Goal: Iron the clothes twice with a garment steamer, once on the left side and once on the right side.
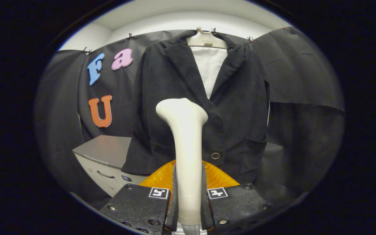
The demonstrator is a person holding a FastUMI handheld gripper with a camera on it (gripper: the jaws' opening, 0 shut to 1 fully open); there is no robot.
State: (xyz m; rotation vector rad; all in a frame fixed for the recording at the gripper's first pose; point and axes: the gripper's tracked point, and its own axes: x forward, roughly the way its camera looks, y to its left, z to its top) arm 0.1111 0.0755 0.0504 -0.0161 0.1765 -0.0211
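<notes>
The gripper (188,195) has both fingers closed tight on the white handle of the garment steamer (184,143), its head raised just ahead of the black blazer (240,107) hanging on a hanger (206,38); keep the head upright against one front panel and stroke slowly

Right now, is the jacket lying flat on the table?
No, the black jacket hangs upright on a hanger, beyond the steamer clamped in the gripper.
</notes>
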